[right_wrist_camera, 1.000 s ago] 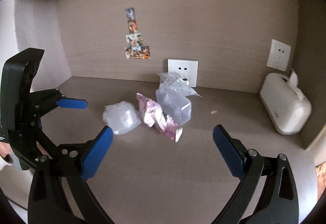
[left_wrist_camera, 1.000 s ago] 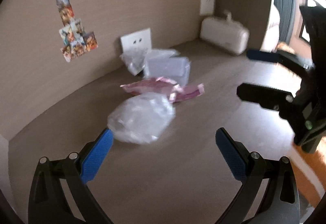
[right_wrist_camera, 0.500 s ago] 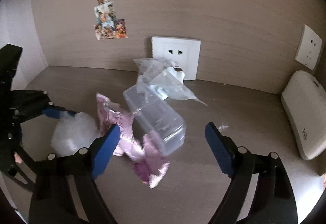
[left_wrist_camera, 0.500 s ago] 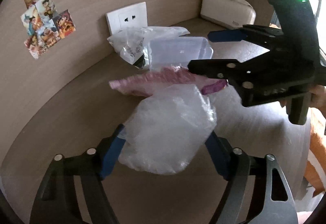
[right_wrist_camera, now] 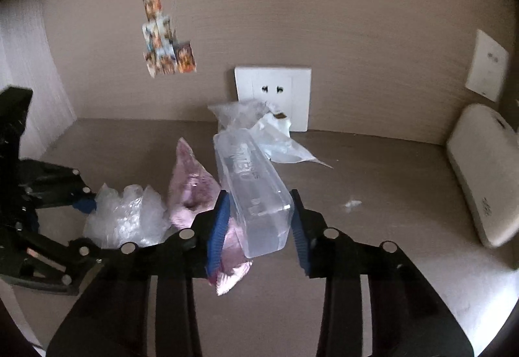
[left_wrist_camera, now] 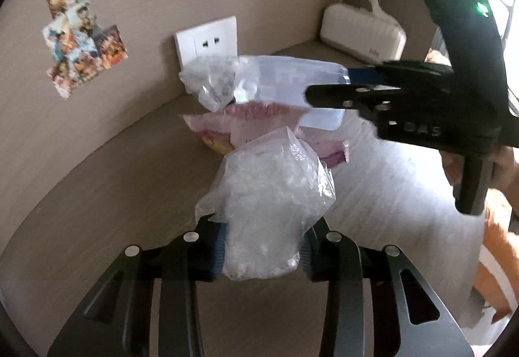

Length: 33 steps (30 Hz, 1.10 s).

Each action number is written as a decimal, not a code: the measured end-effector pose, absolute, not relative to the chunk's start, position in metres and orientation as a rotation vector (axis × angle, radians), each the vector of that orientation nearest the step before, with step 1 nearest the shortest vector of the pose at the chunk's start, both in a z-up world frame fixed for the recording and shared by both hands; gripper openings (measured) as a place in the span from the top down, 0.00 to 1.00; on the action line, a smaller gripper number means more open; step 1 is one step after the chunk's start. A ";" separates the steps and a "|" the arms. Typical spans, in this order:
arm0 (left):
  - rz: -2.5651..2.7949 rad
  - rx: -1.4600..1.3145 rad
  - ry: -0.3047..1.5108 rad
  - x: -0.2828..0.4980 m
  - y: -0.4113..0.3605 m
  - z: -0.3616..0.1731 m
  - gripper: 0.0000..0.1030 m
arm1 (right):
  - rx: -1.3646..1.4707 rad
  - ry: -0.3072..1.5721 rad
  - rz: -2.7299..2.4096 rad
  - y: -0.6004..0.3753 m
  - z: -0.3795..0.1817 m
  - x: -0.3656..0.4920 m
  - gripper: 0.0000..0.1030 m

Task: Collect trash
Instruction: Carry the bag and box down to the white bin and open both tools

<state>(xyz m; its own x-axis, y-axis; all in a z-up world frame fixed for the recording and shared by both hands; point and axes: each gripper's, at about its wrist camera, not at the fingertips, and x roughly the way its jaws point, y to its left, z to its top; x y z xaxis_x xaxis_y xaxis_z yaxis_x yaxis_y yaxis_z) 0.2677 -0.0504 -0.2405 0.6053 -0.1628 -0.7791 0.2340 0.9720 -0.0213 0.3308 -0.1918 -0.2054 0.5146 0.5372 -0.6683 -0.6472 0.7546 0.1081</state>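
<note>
Pinching the crumpled clear bag (left_wrist_camera: 262,211), the left gripper (left_wrist_camera: 261,250) has just been closed; between the right gripper's (right_wrist_camera: 259,227) closing jaws, the clear box (right_wrist_camera: 253,194) could be lost if squeezed askew.

Tissue box (right_wrist_camera: 480,175) cut off at right edge — stickers (right_wrist_camera: 165,42) blurred.

On the desk (right_wrist_camera: 389,181), the crumpled bag (right_wrist_camera: 126,217) lies left of the wrapper (right_wrist_camera: 191,181), the box (right_wrist_camera: 253,188) to its right.
</note>
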 end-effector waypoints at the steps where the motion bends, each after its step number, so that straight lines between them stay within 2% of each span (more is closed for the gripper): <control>1: -0.224 0.083 0.888 0.265 -0.051 -0.238 0.66 | -0.149 0.742 0.714 -0.197 -0.200 0.327 0.65; 7: -0.221 0.047 0.846 0.236 -0.061 -0.204 0.66 | -0.100 0.698 0.703 -0.225 -0.166 0.288 0.68; 16: -0.229 0.040 0.820 0.202 -0.107 -0.179 0.66 | -0.050 0.674 0.690 -0.269 -0.146 0.234 0.69; 33: -0.363 0.124 0.797 0.133 -0.285 -0.164 0.66 | 0.018 0.622 0.536 -0.440 -0.115 0.121 0.69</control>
<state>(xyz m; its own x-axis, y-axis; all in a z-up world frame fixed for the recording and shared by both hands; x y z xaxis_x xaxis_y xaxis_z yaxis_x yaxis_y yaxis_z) 0.1334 -0.2853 -0.1644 0.6407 -0.2713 -0.7183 0.3639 0.9311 -0.0271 0.1208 -0.4401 -0.1151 0.6811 0.4832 -0.5502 -0.4726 0.8640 0.1737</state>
